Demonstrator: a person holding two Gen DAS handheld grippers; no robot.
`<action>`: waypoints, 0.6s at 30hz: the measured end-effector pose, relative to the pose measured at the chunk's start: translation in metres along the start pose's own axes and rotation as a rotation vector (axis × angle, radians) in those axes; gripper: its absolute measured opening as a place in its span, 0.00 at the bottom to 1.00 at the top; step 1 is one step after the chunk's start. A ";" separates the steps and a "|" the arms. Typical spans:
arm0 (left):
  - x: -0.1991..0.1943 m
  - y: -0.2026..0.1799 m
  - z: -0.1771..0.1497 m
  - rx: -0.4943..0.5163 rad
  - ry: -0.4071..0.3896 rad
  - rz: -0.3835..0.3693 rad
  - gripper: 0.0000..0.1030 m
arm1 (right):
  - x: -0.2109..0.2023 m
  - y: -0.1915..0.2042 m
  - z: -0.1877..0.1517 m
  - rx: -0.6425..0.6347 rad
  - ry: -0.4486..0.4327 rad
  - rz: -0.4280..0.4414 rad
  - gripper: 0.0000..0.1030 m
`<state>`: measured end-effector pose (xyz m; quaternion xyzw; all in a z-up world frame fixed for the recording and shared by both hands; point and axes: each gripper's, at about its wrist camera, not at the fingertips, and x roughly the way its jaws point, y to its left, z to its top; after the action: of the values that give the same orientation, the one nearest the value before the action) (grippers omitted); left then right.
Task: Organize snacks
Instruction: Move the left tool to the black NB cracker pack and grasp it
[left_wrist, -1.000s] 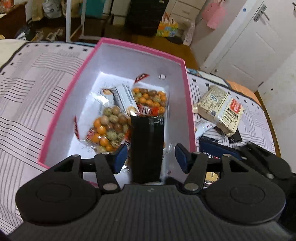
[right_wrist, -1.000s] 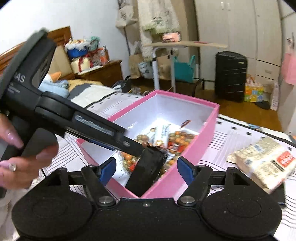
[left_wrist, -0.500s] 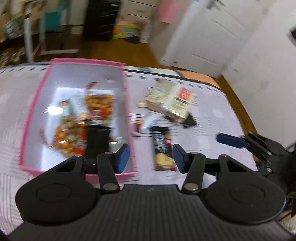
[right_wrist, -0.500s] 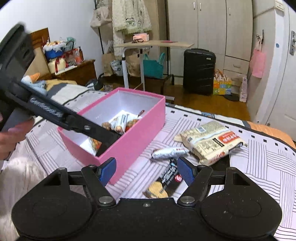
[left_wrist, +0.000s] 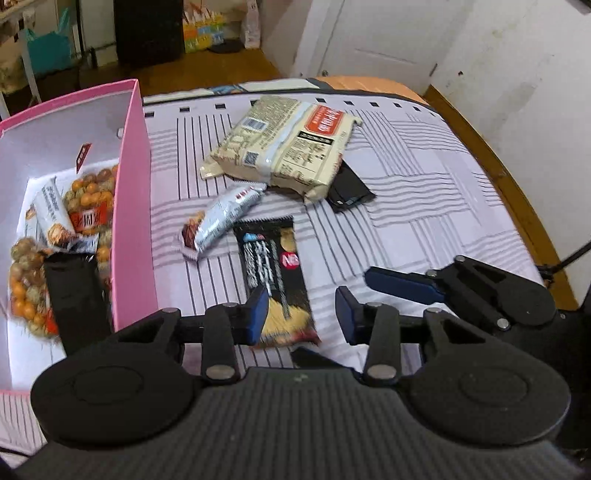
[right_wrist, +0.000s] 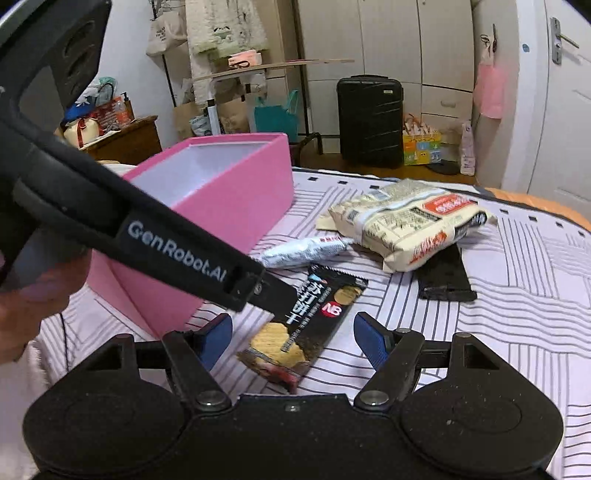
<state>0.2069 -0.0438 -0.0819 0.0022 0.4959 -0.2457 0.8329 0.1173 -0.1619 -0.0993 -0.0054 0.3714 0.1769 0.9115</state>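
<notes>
A pink box (left_wrist: 135, 206) (right_wrist: 236, 199) on the striped bedspread holds bags of orange and green snack balls (left_wrist: 88, 199), a small bar and a black packet (left_wrist: 75, 295). Beside it lie a black cracker packet (left_wrist: 275, 273) (right_wrist: 314, 314), a silver bar (left_wrist: 221, 218) (right_wrist: 306, 251), a large beige noodle pack (left_wrist: 288, 144) (right_wrist: 406, 218) and a black packet (left_wrist: 349, 188) (right_wrist: 443, 273) under it. My left gripper (left_wrist: 301, 314) is open and empty just above the cracker packet. My right gripper (right_wrist: 293, 339) is open and empty, near the same packet's lower end.
The bed's wooden edge (left_wrist: 498, 166) runs along the right. Beyond the bed are a black suitcase (right_wrist: 369, 118), wardrobes, a door (right_wrist: 554, 110) and a cluttered side table (right_wrist: 122, 136). The left gripper's body (right_wrist: 147, 229) crosses the right wrist view.
My left gripper has left the black packet in the pink box and swung right, over the loose snacks. My right gripper has drawn back from the box toward the cracker packet.
</notes>
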 end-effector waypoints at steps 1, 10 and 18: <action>0.005 0.002 0.000 0.006 -0.004 0.008 0.38 | 0.005 -0.002 -0.003 0.007 0.003 0.008 0.75; 0.049 0.012 -0.006 -0.005 0.060 0.037 0.38 | 0.046 -0.005 -0.017 0.033 0.078 0.052 0.75; 0.066 0.018 -0.007 -0.037 0.093 0.002 0.39 | 0.059 0.011 -0.023 -0.054 0.046 0.013 0.85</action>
<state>0.2336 -0.0533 -0.1445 -0.0015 0.5384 -0.2352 0.8092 0.1372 -0.1362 -0.1552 -0.0315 0.3872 0.1924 0.9011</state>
